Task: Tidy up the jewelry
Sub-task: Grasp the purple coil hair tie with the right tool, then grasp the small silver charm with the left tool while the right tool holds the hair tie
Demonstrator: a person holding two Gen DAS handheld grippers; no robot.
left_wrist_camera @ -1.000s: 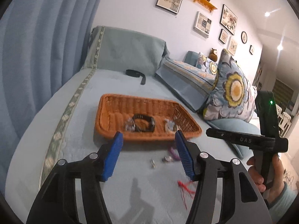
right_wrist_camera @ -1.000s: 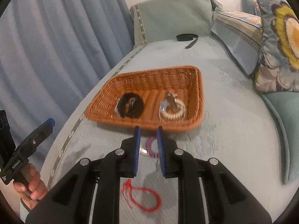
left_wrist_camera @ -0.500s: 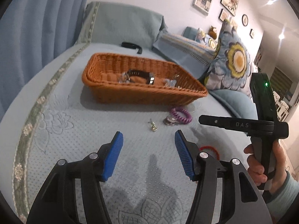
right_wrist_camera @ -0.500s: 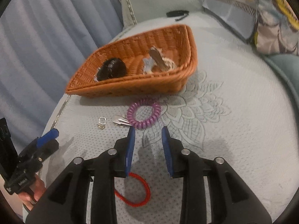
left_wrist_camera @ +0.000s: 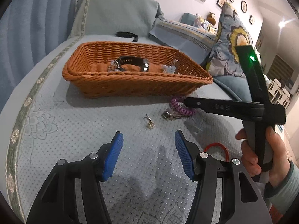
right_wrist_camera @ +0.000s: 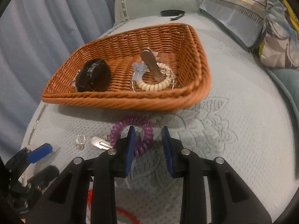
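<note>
An orange wicker basket [left_wrist_camera: 130, 78] [right_wrist_camera: 130, 102] stands on the pale blue bed cover. It holds a black wristband [right_wrist_camera: 93, 76], a cream coil hair tie [right_wrist_camera: 155, 85] and a brown hair clip [right_wrist_camera: 151, 63]. In front of it lie a purple coil hair tie [right_wrist_camera: 130, 123] [left_wrist_camera: 179, 108], a silver clip [right_wrist_camera: 99, 142], a small ring [left_wrist_camera: 149, 122] and a red cord loop [left_wrist_camera: 216, 147]. My right gripper [right_wrist_camera: 148, 130] is open and low, with the purple coil's right side between its pads, untouched. My left gripper [left_wrist_camera: 148, 136] is open and empty, just short of the ring.
A black strap [left_wrist_camera: 127, 34] lies on the cover beyond the basket. Flowered cushions [left_wrist_camera: 233, 43] line the right side and a blue curtain [left_wrist_camera: 37, 18] hangs on the left. A hand [left_wrist_camera: 261, 158] grips the right gripper's handle.
Both grippers have sunk toward the cover and tipped downward. The right gripper's jaws have widened and come down over the purple coil. The left jaws keep the same gap.
</note>
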